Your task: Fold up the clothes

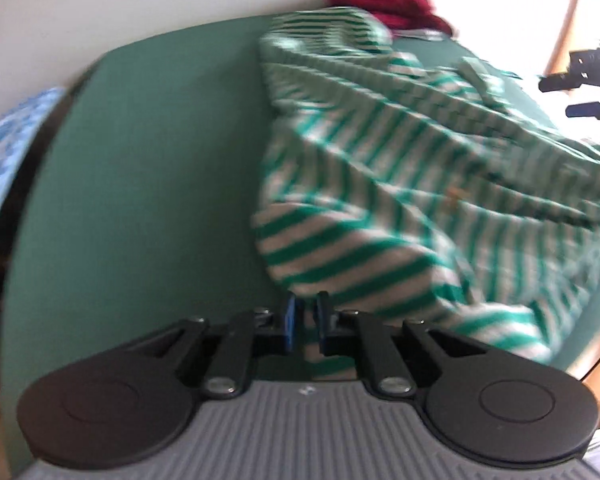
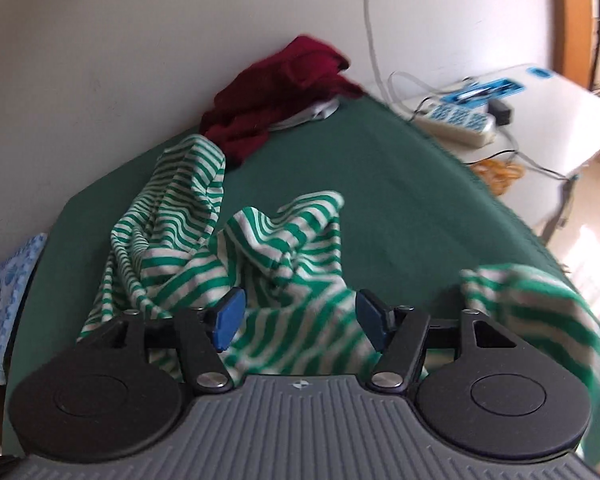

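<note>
A green and white striped shirt (image 1: 400, 184) lies crumpled on the dark green table cover (image 1: 148, 184). My left gripper (image 1: 306, 320) is shut on an edge of the striped shirt, with cloth pinched between its blue pads. In the right wrist view the striped shirt (image 2: 236, 264) lies bunched under and ahead of my right gripper (image 2: 300, 316), which is open just above the cloth, holding nothing. The right gripper also shows in the left wrist view (image 1: 580, 92), far right.
A dark red garment (image 2: 272, 96) is heaped at the back by the white wall, with a bit of white cloth beside it. A power strip (image 2: 456, 118) with cables lies on a white table to the right. Blue patterned fabric (image 2: 4, 300) hangs at the left edge.
</note>
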Demonstrator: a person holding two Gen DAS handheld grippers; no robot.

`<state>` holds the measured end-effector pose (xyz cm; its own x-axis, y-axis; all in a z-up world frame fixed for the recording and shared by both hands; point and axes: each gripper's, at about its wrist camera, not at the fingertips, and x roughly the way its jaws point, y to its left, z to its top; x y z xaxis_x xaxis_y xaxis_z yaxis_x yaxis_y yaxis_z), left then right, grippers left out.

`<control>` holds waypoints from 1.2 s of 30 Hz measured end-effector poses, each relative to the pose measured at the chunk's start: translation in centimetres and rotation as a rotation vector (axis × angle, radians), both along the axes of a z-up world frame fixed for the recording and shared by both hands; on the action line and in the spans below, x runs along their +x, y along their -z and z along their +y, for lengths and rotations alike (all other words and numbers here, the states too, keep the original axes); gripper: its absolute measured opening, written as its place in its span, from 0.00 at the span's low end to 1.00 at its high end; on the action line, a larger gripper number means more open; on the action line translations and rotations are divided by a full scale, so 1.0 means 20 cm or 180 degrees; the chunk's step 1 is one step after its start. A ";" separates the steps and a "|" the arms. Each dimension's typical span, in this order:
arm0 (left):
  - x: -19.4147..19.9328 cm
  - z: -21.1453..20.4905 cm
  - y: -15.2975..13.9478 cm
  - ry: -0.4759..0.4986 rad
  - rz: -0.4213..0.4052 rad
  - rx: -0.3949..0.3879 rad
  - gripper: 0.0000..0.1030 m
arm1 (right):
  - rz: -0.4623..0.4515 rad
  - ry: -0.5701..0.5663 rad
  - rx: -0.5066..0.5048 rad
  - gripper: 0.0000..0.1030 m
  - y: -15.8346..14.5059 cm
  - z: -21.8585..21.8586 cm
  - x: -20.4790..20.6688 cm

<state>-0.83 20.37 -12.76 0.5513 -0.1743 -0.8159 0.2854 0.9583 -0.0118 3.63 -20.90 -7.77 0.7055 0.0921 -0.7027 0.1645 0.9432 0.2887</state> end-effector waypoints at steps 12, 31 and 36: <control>0.19 -0.02 -0.11 -0.0757 -0.0285 -0.0187 0.83 | 0.0086 -0.0570 -0.0427 0.17 0.29 0.11 0.50; 0.22 -0.33 -0.02 0.0198 -0.0244 0.0100 0.16 | -0.0179 0.0881 -0.1173 0.11 -0.08 -0.41 -0.14; 0.19 -0.09 -0.19 0.0124 -0.0373 -0.0013 0.04 | -0.0345 0.0796 -0.0631 0.11 -0.14 -0.28 -0.19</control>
<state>3.06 18.50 -9.02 0.6356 -0.2006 -0.7455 0.3221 0.9465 0.0199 -0.27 -26.47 -5.04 0.7605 -0.2244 -0.6093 0.3764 0.9170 0.1322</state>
